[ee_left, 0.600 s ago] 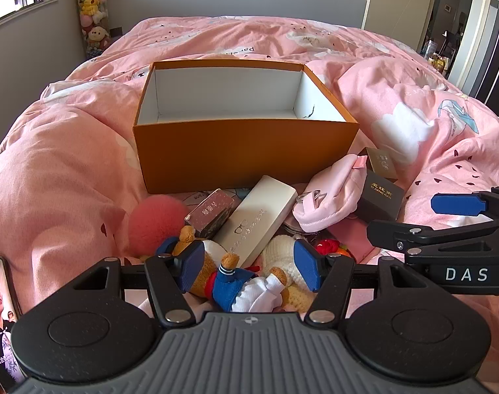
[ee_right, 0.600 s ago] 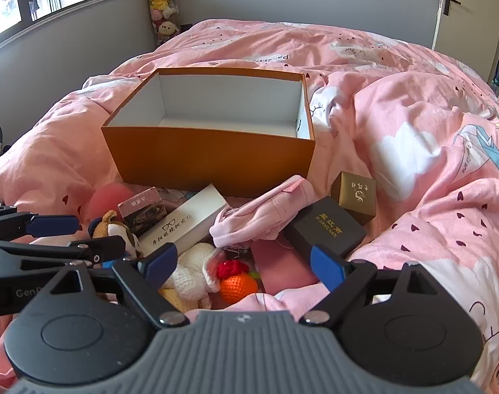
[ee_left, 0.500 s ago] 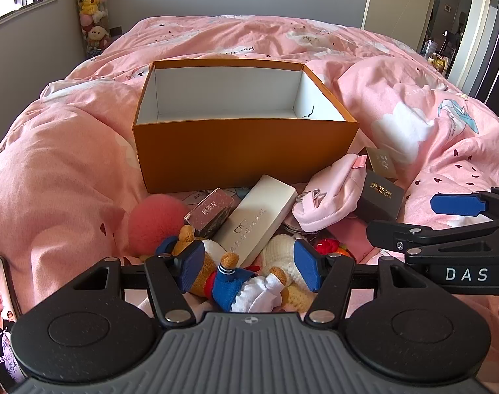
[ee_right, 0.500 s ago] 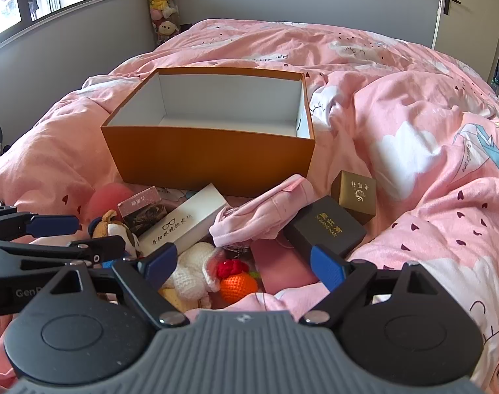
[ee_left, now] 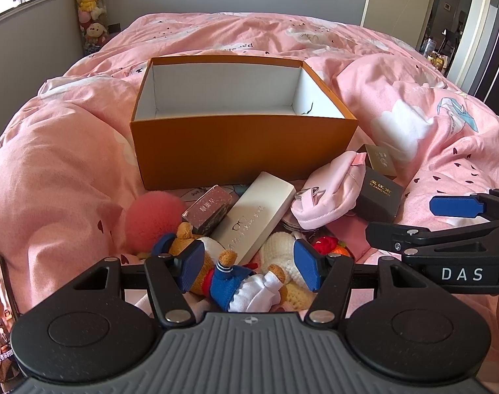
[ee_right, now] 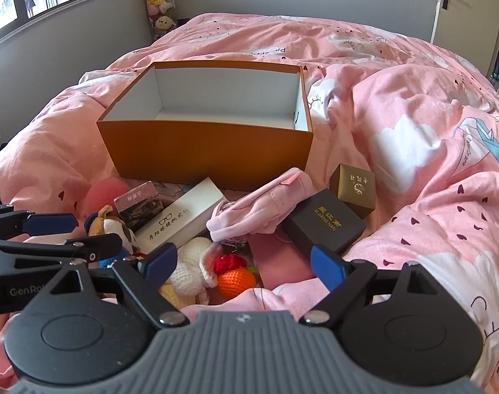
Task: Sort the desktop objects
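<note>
- Nothing has shifted since the earlier frames: both grippers and every object on the bed lie as they did.
- Left gripper [ee_left: 249, 266] stands with its jaws wide, pointing down over the plush bear [ee_left: 229, 279] in blue and white clothes; the blue pads flank the toy, and I cannot tell whether they touch it.
- Right gripper [ee_right: 241, 264] has its jaws spread fully, with nothing gripped; below them lie the crocheted orange fruit [ee_right: 236, 280] and the white crocheted toy [ee_right: 192, 271].
- Orange box [ee_left: 242, 144] sits open on the pink duvet [ee_left: 59, 170], its white inside bare, toward the middle of the bed.
- Just in front of the box's near wall lies the pile: a long white case [ee_left: 257, 215] printed with glasses, tilted against a small brownish-pink box [ee_left: 210, 208].
- Beside that small box, toward the bed's left side, rests a pink fluffy ball [ee_left: 147, 218].
- Right of the white case, a pink pouch [ee_left: 328, 195] with a metal ring leans on a black box [ee_left: 379, 195] with gold lettering.
- Gold box [ee_right: 354, 188] stands just behind the black one.
- At the bed's near left edge a phone [ee_left: 0, 321] shows a lit screen.
</note>
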